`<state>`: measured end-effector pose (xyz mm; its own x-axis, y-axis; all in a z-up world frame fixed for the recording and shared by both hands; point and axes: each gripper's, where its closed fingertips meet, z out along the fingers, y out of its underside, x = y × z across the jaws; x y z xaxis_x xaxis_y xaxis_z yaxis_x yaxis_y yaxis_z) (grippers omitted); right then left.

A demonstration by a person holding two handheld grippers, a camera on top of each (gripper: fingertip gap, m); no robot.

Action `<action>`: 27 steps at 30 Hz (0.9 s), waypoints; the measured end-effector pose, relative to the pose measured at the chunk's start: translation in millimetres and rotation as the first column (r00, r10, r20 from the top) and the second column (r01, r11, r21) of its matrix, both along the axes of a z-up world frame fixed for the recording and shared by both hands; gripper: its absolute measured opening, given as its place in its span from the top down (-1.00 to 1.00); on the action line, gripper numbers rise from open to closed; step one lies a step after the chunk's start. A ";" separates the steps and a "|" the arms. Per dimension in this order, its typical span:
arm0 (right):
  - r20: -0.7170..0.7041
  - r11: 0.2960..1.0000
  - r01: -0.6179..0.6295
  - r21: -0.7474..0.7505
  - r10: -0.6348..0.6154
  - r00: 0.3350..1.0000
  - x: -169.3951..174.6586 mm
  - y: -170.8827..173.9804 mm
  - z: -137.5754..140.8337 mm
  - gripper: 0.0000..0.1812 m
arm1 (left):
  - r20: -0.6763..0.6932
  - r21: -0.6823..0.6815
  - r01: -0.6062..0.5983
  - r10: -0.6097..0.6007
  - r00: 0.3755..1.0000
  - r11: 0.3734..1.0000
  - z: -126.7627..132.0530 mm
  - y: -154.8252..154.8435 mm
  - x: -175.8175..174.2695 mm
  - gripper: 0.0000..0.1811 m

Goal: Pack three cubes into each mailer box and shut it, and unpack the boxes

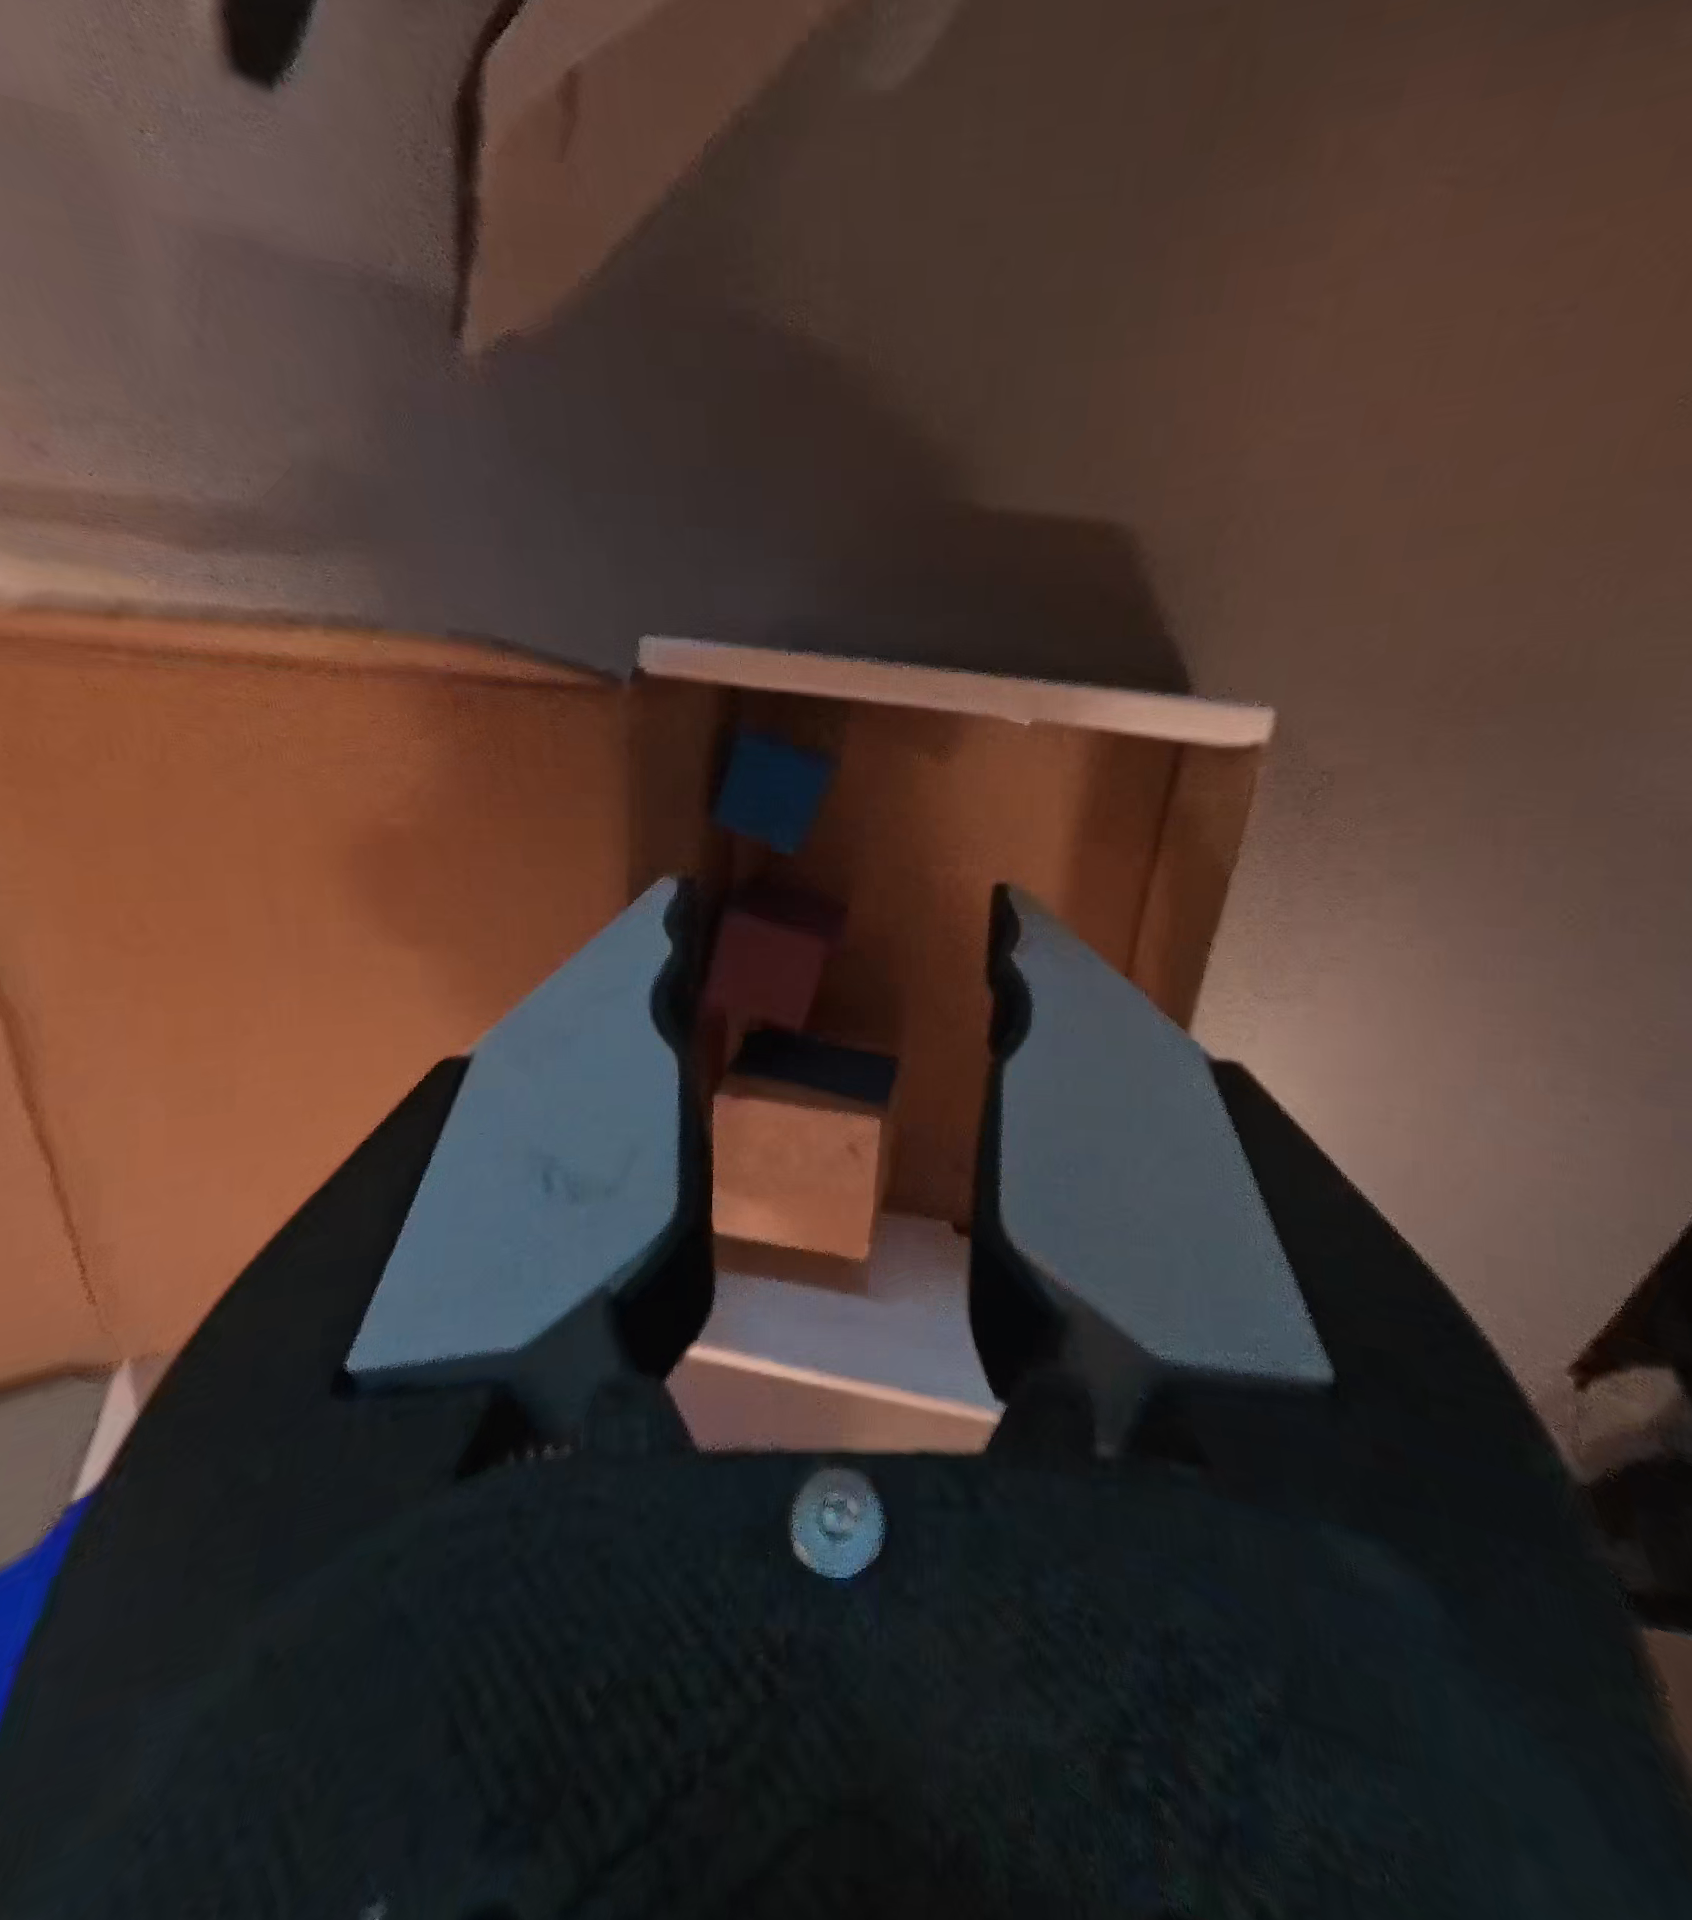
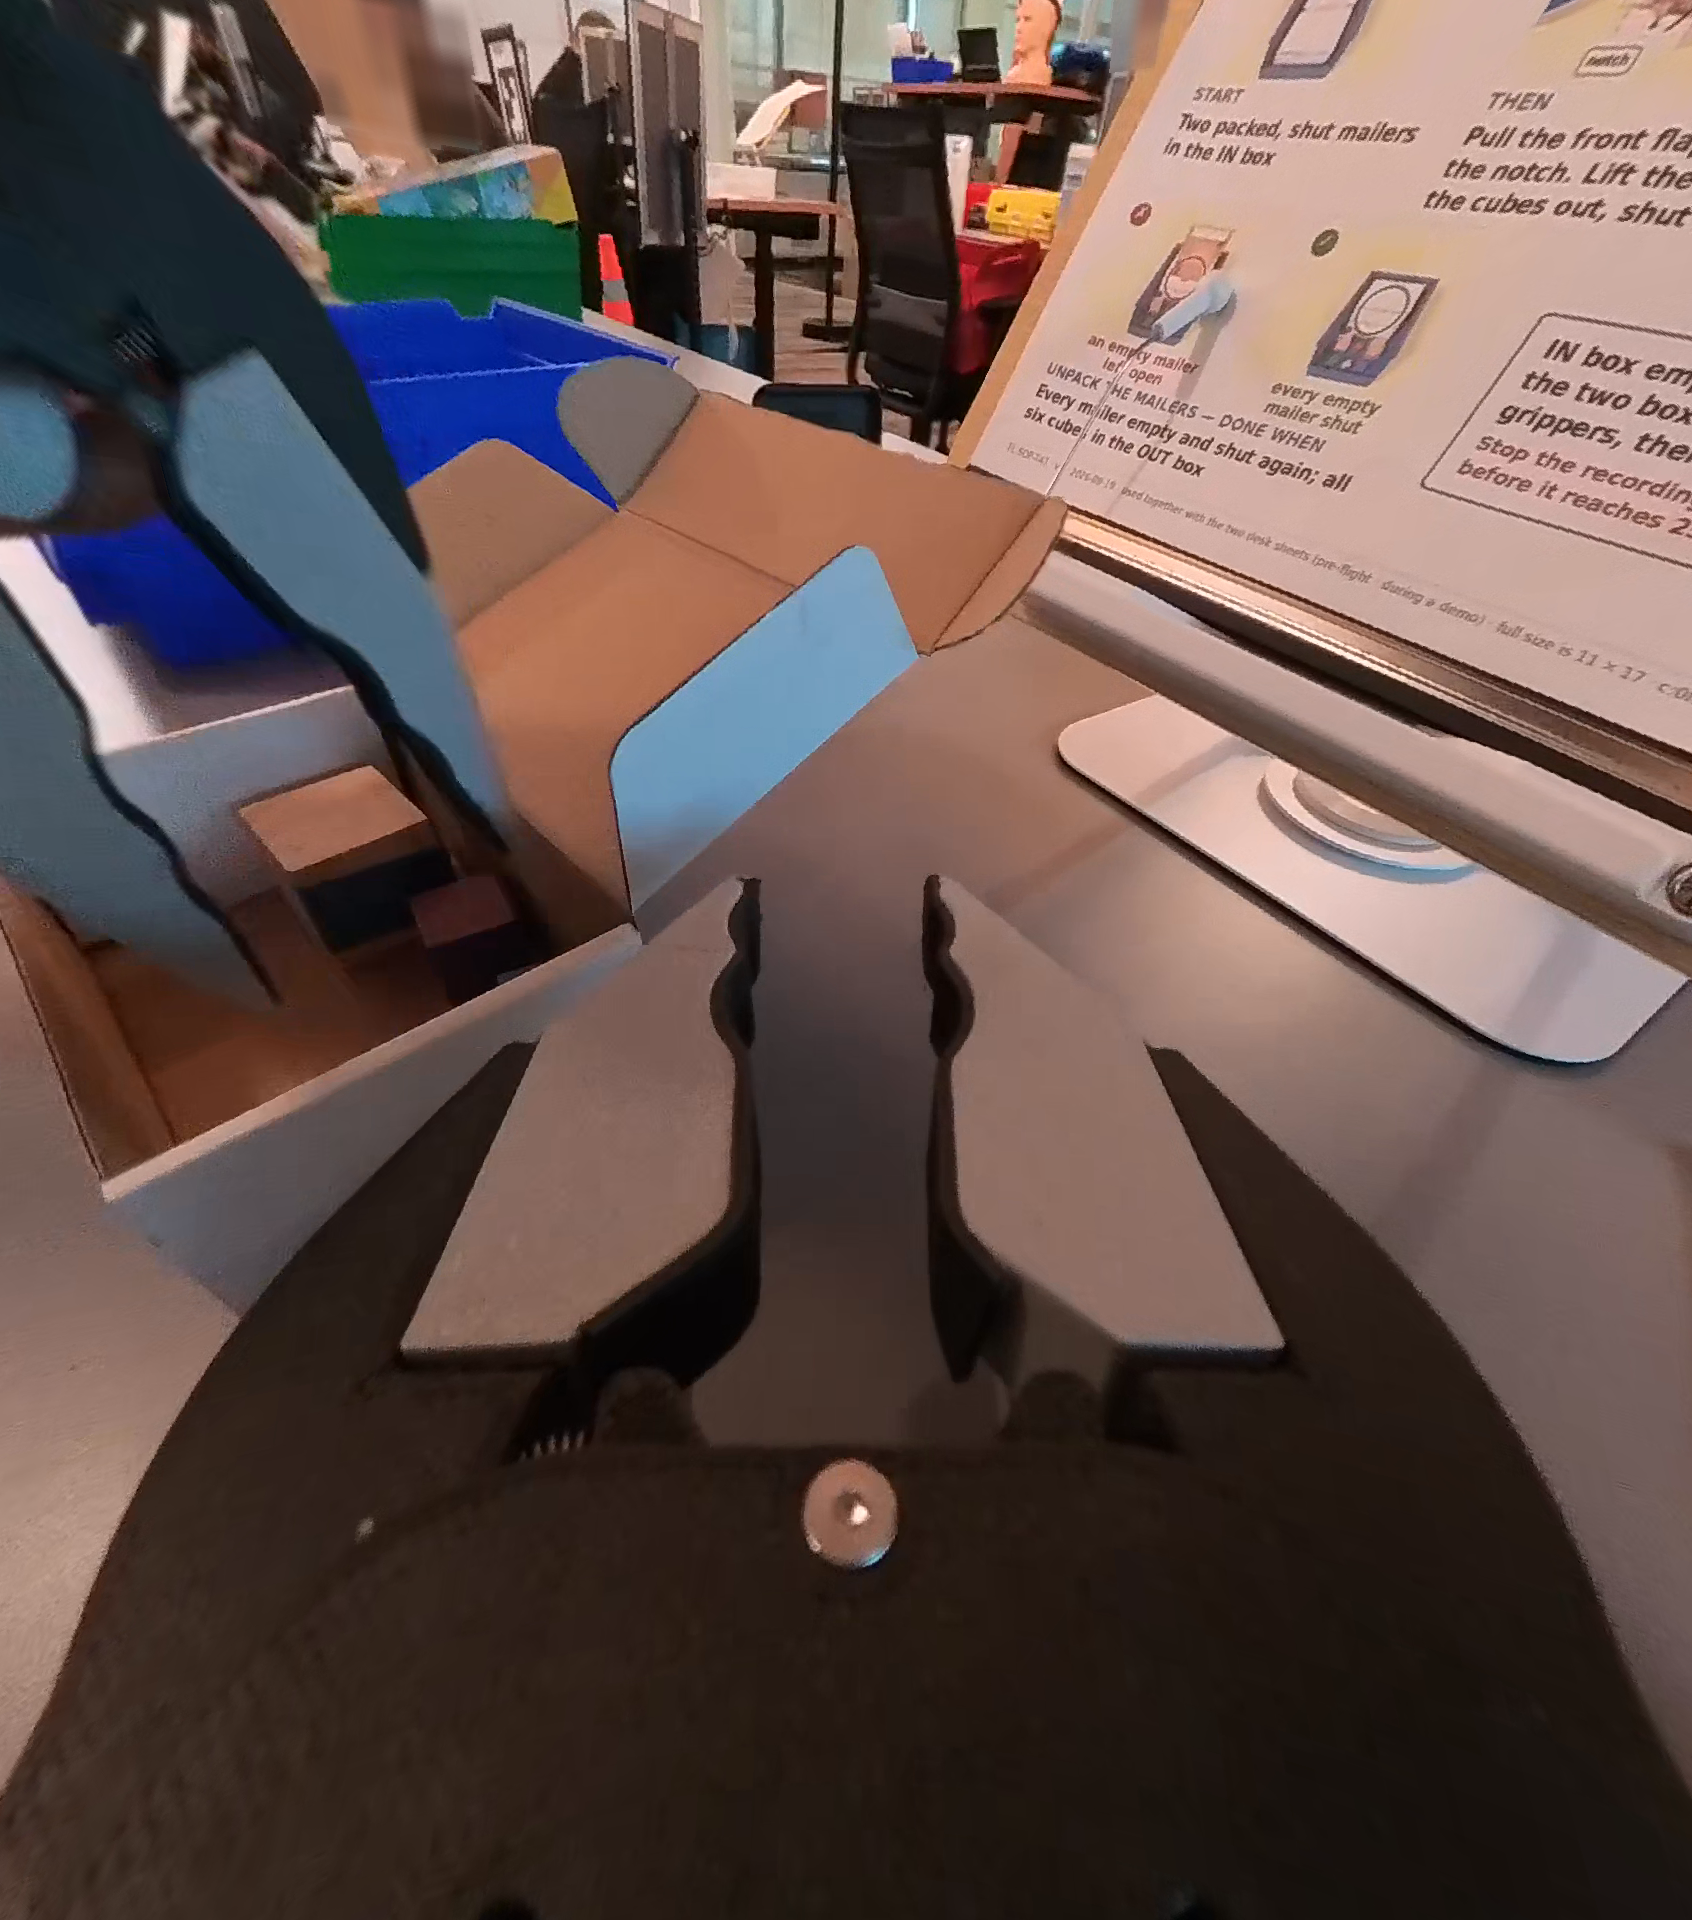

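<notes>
You are looking at an open mailer box point(image 2: 322, 1174) sitting on the table point(image 2: 1237, 1091), three cubes point(image 1: 800, 1164) lying inside it. Your left gripper point(image 2: 198, 883) is reaching into it; your right gripper point(image 2: 837, 935) is hovering just right of it, before an instruction board point(image 2: 1444, 312).

A grey table point(image 2: 1081, 1039) carries an open mailer box point(image 2: 322, 1174) with its lid laid back, a blue bin point(image 2: 468, 405) behind it and a stand's white base point(image 2: 1393, 935) nearby.
</notes>
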<state>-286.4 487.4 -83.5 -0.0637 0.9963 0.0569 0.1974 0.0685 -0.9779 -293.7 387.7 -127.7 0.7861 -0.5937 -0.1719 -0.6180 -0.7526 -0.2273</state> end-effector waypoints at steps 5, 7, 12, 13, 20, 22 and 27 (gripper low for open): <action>0.003 0.998 -0.012 -0.068 0.012 1.000 -1.8 2.9 -2.4 0.66 | 0.235 0.258 -0.168 0.107 0.966 0.951 67.3 -17.6 -9.2 0.35; 0.009 0.991 -0.041 -0.123 0.043 0.999 -3.3 -0.1 -4.7 0.59 | 0.384 0.397 -0.287 0.125 0.915 0.872 104.9 -28.5 -20.5 0.48; -0.067 0.846 -0.242 -0.476 0.240 0.969 -8.6 -26.0 8.9 0.33 | 0.584 0.395 -0.639 0.357 0.729 0.660 100.1 -67.1 -115.7 0.53; -0.106 0.763 -0.290 -0.578 0.282 0.954 -9.8 -29.6 15.3 0.27 | 0.627 0.314 -0.686 0.399 0.669 0.657 83.5 -72.9 -125.2 0.46; -0.185 0.539 -0.368 -0.758 0.363 0.913 -16.3 -19.9 17.2 0.16 | 0.713 0.371 -0.816 0.427 0.556 0.442 54.6 -61.4 -170.0 0.46; -0.237 0.472 -0.409 -0.781 0.381 0.894 -16.9 -16.9 24.8 0.13 | 0.742 0.376 -0.822 0.392 0.544 0.429 61.9 -57.5 -158.0 0.56; -0.217 0.466 -0.393 -0.792 0.387 0.896 -29.9 -15.0 19.9 0.16 | 0.654 0.461 -0.808 0.475 0.589 0.367 52.9 -63.2 -160.9 0.47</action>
<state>-316.4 472.4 -63.7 -0.4605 0.4854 -0.7432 0.3509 -0.6695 -0.6547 -454.6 324.6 -74.7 0.9461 0.2931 0.1376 0.2491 -0.3873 -0.8877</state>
